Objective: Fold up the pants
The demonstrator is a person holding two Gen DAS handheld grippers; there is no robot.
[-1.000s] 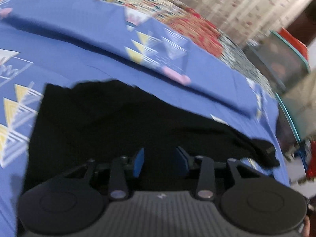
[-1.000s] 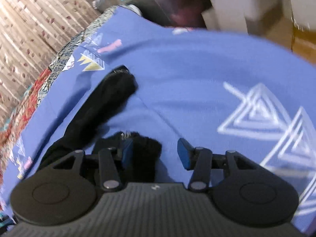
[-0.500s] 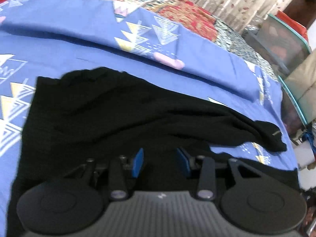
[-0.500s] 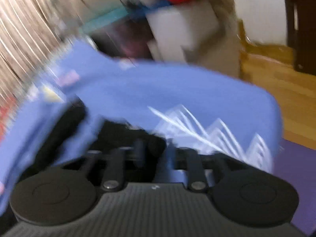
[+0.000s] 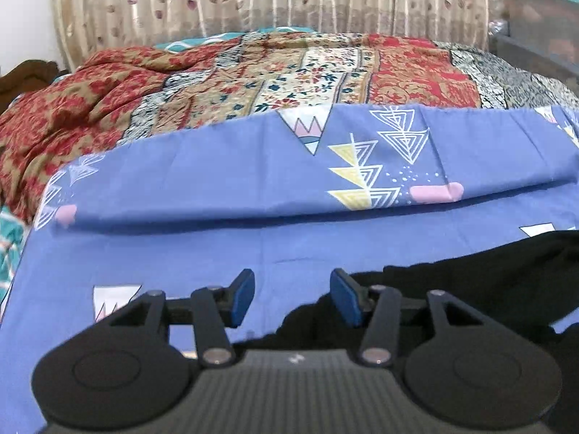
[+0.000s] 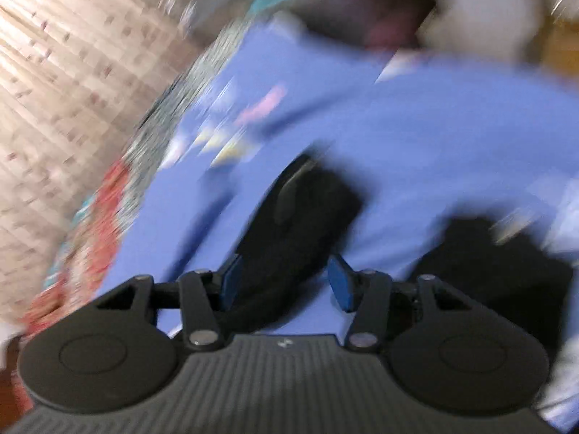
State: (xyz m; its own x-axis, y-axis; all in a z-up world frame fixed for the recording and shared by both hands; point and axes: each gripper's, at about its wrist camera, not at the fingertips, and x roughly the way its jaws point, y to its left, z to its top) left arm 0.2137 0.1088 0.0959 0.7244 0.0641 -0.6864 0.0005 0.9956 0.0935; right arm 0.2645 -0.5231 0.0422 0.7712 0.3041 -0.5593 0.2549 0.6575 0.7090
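The black pants [image 5: 470, 282] lie loosely on the blue bedsheet [image 5: 217, 246], bunched at the right of the left gripper [image 5: 291, 296], and no tidy fold shows yet. That gripper's jaws are opening with only sheet between them, gripping nothing. The right gripper [image 6: 284, 284], blurred, is also opening over a pant leg [image 6: 304, 217] without pinching it. As I judge it, most of the folding remains to do.
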